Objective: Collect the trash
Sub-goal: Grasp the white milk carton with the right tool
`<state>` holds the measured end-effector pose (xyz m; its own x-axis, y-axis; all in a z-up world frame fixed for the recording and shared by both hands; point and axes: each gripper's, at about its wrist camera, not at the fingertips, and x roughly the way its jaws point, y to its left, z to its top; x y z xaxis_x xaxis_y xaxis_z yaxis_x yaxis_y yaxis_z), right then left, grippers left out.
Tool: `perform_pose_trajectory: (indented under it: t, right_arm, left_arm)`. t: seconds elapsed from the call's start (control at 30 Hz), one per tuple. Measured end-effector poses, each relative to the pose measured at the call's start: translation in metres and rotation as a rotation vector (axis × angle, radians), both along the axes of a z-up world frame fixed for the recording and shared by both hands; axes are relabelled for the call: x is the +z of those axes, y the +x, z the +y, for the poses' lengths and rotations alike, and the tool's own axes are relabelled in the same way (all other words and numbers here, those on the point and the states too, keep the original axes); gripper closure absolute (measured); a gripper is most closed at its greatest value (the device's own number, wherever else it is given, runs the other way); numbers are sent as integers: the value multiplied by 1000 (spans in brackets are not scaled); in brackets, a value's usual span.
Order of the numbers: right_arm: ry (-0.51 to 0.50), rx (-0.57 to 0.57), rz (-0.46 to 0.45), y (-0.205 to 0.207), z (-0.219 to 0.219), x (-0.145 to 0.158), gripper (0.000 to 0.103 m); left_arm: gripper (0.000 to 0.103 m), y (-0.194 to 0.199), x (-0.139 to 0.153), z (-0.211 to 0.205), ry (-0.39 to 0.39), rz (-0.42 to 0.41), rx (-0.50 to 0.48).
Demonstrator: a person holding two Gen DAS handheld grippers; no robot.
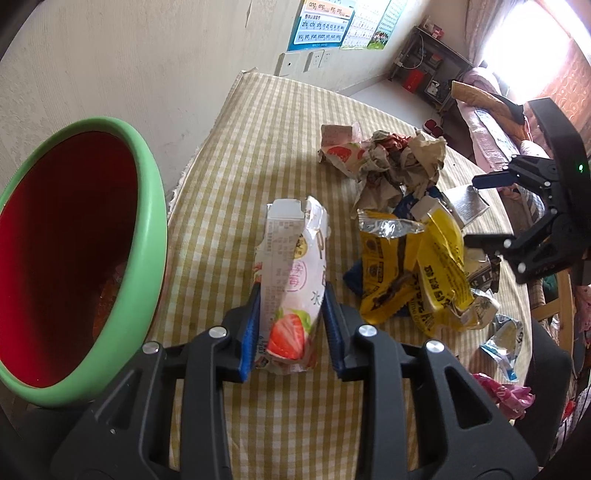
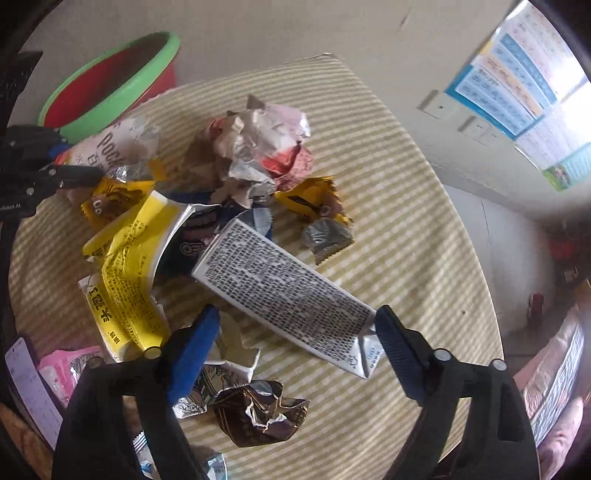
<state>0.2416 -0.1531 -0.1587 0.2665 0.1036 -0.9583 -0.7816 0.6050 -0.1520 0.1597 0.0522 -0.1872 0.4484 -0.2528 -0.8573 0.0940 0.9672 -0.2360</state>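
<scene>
L fingers [image 1: 290, 328] clamp the strawberry carton [image 1: 291, 280], long axis running away from me, bin [image 1: 147, 221] just beside it at counter's [image 1: 229, 155] left edge. R fingers [image 2: 295, 343] wide over the printed box [image 2: 291, 295], lying diagonal toward the R pad.

Yellow-checked tablecloth [image 1: 236, 155], wall poster [image 1: 321, 26], wall sockets [image 1: 303, 61], shelf unit [image 1: 430, 64], bed w/ bedding [image 1: 484, 118]
</scene>
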Motion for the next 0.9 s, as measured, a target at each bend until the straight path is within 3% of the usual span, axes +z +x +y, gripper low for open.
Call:
perform_pose_trajectory:
  t: [0.13, 0.2, 0.23, 0.33, 0.4, 0.53, 0.7, 0.77, 0.9]
  right_arm:
    - [-56, 37, -49, -8, 5, -8, 19]
    - [-90, 49, -79, -14, 5, -10, 28]
    - [-100, 44, -86, -15, 4, -8, 37]
    - [-31, -6, 4, -8, -8, 8, 55]
    - [-38, -4, 20, -1, -10, 13, 59]
    - [-84, 31, -18, 10, -4, 9, 55]
    - [-75, 83, -4, 29, 8, 10, 43]
    - [-74, 101, 18, 37, 11, 9, 31]
    - [-104, 135, 38, 35, 15, -6, 30]
  left_arm:
    - [72, 1, -1, 0, -2, 5, 2]
    - [72, 1, -2, -1, 0, 4, 3]
    - [72, 1, -1, -1, 0, 3, 3]
    - [71, 0, -1, 0, -1, -1, 6]
    - [71, 0, -1, -1, -3, -2, 8]
    - [71, 0, 0, -3, -1, -6, 1]
    - [70, 0, 0, 0, -18, -7, 6]
    - [66, 1, 0, 0, -28, -7, 7]
    - [59, 2, -1, 0, -36, -6, 5]
